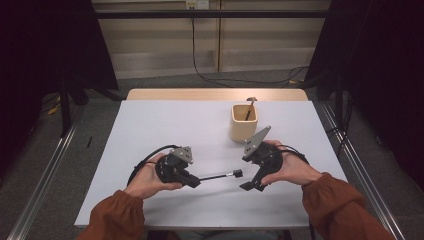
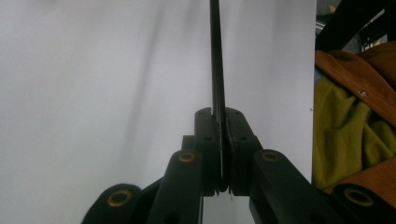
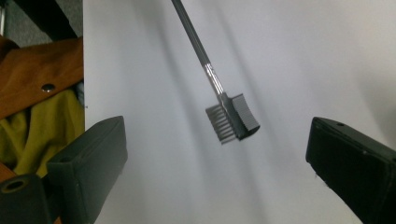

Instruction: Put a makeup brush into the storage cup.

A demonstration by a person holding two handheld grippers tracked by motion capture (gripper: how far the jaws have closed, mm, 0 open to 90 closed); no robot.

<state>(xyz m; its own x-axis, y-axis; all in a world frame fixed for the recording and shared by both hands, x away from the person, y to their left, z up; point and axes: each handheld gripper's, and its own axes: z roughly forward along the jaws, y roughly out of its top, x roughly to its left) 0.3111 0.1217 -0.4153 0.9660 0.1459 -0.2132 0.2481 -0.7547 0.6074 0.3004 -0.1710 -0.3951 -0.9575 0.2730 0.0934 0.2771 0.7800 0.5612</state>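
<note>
While the left gripper [image 1: 192,181] keeps its jaws clenched on the handle end of a slim black brow comb-and-brush tool [image 1: 220,175], the work looks to be roughly at its midpoint: one tool already stands in the wooden cup [image 1: 244,122], a dark handle [image 1: 248,111] leaning out over its rim, and this second one is not yet there. In the left gripper view the handle [image 2: 215,70] runs straight up out from between the two pressed-together jaws, held level above the white desk [image 1: 165,130].

The right gripper [image 1: 248,172] is released, its jaws spread wide. In the right gripper view the head of the tool [image 3: 233,122], with comb teeth on one side and a short brush block on the other, hangs between the two open jaws but touches neither; the metal ferrule and shaft lead away above them. Nothing is held on that side.

As I judge it, the tool is mid hand-over or simply held in the left gripper alone. What is left: a firm hold by whichever gripper will carry it, the carry to the cup, which stands beyond the right jaws and apart from them, and lowering it in beside the first tool.
</note>
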